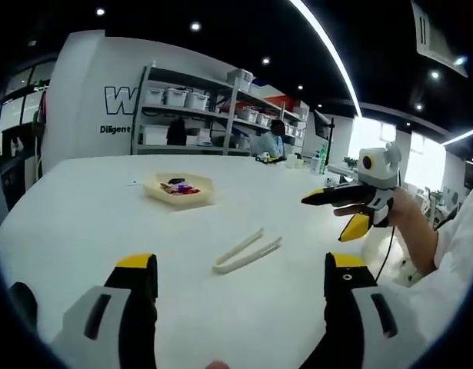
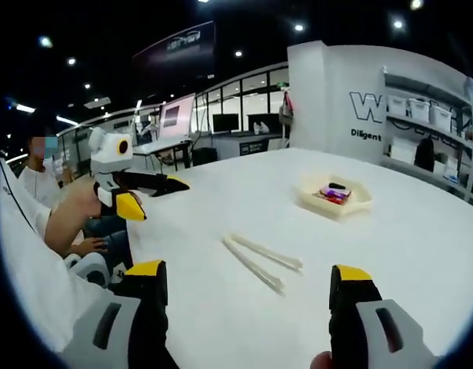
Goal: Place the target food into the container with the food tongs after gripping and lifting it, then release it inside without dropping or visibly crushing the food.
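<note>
In the left gripper view, the left gripper (image 1: 240,280) hangs over the white table (image 1: 82,223) with its two yellow-tipped jaws spread wide and nothing between them. One pair of cream food tongs (image 1: 247,250) lies flat on the table just ahead of the jaws, untouched. Beyond the tongs, well apart from them, sits one shallow cream container (image 1: 179,189) with small red and dark food pieces (image 1: 180,187) inside; they are too small to count. At the right, the right gripper (image 1: 340,213) is held up in a hand (image 1: 401,211), its jaws parted and empty, well clear of the tongs.

In the right gripper view, the right gripper (image 2: 248,283) shows its jaws wide apart and empty above the table (image 2: 421,246). The single pair of tongs (image 2: 262,258) lies just ahead between them. The container (image 2: 336,194) stands farther off, the food pieces (image 2: 334,191) lying in it. At the left the left gripper (image 2: 155,196) is held above the table edge, jaws apart, gripping nothing.
</note>
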`<state>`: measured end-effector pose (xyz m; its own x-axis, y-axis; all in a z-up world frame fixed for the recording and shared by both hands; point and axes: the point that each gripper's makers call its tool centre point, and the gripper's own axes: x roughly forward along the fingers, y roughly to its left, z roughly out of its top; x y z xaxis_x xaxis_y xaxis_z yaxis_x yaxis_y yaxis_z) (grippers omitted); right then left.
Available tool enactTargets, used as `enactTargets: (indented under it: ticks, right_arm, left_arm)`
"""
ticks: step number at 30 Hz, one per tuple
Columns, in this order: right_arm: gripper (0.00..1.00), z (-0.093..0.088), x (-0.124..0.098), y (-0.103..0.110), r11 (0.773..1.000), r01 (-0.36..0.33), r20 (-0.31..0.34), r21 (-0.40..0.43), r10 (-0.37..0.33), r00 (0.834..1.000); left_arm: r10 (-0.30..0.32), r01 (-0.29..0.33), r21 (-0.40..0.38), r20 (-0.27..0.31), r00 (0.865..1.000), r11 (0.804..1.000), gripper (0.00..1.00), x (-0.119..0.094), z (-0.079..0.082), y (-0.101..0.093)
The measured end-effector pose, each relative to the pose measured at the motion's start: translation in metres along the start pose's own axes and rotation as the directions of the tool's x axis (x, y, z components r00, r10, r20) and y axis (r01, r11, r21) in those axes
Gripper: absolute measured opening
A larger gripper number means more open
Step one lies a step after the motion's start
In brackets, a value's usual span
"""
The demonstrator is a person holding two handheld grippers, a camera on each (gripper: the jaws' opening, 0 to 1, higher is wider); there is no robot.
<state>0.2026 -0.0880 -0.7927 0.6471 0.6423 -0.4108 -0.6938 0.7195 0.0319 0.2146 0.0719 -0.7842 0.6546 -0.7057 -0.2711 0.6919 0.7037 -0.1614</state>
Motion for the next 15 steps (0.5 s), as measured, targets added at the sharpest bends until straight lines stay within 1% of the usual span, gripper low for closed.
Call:
enactTargets:
  ticks: [15]
  right_arm:
    - [0.84, 0.0013, -0.0009, -0.0017, 1.0, 0.023, -0.014, 0.011, -0.023, 1.0]
  left_arm:
    - [0.004, -0.004, -0.012, 0.003, 1.0, 1.0, 0.89, -0.0016, 0.0013, -0.0005]
